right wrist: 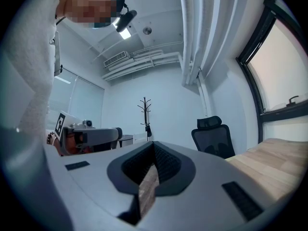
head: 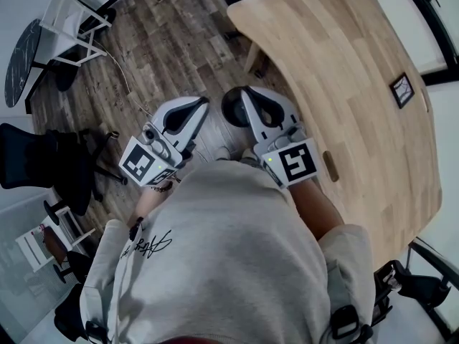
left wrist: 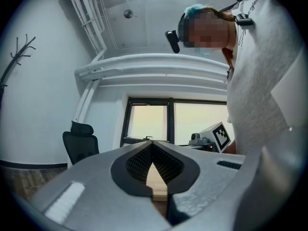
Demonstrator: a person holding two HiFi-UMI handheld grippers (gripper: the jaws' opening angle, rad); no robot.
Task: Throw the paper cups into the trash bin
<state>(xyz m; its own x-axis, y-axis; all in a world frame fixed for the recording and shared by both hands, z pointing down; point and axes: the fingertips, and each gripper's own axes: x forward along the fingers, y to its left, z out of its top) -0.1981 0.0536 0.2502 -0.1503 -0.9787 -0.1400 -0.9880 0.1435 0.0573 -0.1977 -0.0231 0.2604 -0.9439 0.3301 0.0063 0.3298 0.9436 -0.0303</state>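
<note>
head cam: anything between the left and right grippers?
Just wood floor shows between the left gripper and right gripper, seen in the head view.

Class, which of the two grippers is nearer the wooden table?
The right gripper, close beside the table edge; the left gripper sits farther off, over the floor.

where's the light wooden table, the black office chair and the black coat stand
light wooden table (head: 358, 84), head view, bare tabletop
black office chair (right wrist: 213, 138), right gripper view, backrest
black coat stand (right wrist: 145, 112), right gripper view, upper pole
</note>
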